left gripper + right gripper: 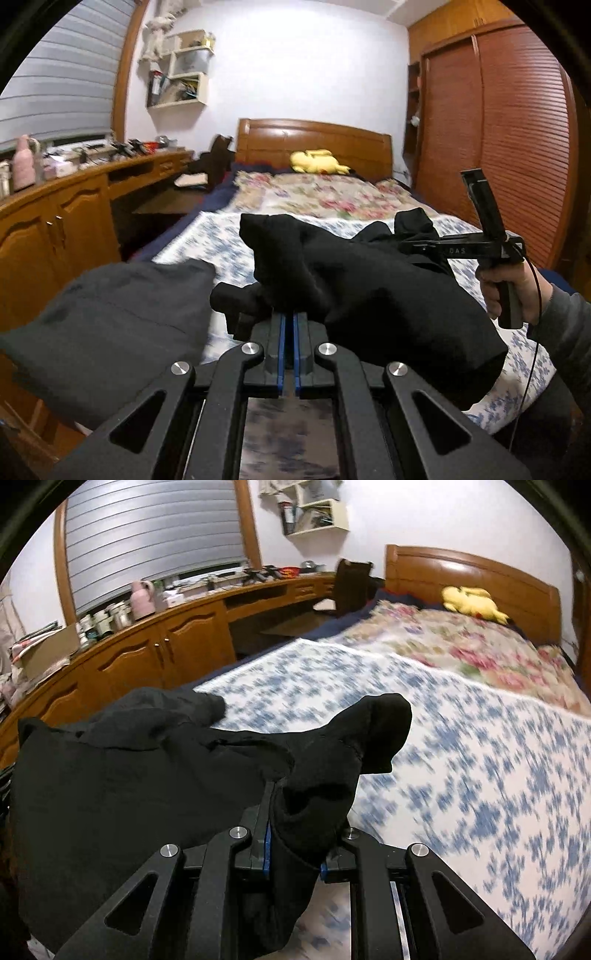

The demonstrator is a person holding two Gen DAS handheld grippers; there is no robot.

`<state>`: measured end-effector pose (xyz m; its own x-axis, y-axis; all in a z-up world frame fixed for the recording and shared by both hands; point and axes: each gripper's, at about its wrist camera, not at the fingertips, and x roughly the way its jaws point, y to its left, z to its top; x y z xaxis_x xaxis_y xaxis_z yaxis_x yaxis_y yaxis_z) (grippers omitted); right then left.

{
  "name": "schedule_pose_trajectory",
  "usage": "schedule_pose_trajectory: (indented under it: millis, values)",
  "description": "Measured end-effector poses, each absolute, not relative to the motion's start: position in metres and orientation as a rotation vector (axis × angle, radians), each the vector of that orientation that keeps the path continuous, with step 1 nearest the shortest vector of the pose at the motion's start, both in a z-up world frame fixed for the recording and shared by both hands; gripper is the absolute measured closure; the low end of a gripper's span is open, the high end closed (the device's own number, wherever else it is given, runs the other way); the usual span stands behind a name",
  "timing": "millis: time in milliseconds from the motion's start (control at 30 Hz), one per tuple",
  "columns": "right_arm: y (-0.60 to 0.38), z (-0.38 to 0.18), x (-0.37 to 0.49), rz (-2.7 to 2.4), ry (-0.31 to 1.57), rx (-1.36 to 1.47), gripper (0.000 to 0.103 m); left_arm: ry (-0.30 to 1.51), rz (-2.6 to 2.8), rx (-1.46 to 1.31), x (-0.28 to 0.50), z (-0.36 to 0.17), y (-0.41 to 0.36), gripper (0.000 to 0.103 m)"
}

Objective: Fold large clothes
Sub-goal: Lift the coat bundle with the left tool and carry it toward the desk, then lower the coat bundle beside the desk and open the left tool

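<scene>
- left gripper (pixel 290 321) and right gripper (pixel 295 812): fingers both clamped on the big black fabric garment (pixel 369 288)
- lift evenly, keep it taut over the blue-flowered bed (pixel 480 775)

Large black garment (pixel 369 295), soft and matte, bunched and creased. Lifted off the blue-flowered bedspread (pixel 480 775) at the near end of the bed, stretched left to right, one rumpled corner sticking up, loose folds sagging below.

Black garment (pixel 369 295), blue-and-white floral bedspread (pixel 461 757) — yellow plush (pixel 319 161)
</scene>
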<state>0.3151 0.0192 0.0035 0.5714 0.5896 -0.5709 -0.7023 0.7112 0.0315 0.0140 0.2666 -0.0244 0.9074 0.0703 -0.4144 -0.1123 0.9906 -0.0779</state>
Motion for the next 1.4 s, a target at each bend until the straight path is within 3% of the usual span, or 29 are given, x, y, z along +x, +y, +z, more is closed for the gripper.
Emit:
schedule_pose_trajectory:
  millis: [300,733,833,900,1100,1400]
  values:
    - [0.134,0.042,0.308,0.854,0.541,-0.261,0.086,0.391,0.253,-0.059,-0.015,0.006,0.34,0.099]
    - [0.287,0.048,0.328,0.866,0.527,-0.325,0.083,0.396,0.484,-0.046,-0.042,-0.007,0.422,0.099]
    - [0.308,0.044,0.32,0.869,0.564,-0.327,0.074,0.421,0.543,-0.054,-0.044,-0.021,0.443,0.099]
    - [0.318,0.025,0.317,0.889,0.65,-0.363,0.057,0.457,0.564,-0.075,-0.045,-0.037,0.459,0.099]
    - [0.323,-0.018,0.305,0.884,0.676,-0.454,0.04,0.504,0.584,-0.078,-0.055,-0.061,0.47,0.099]
    - [0.317,-0.027,0.241,1.18,0.628,-0.396,0.04,0.54,0.587,-0.071,-0.056,-0.06,0.477,0.099]
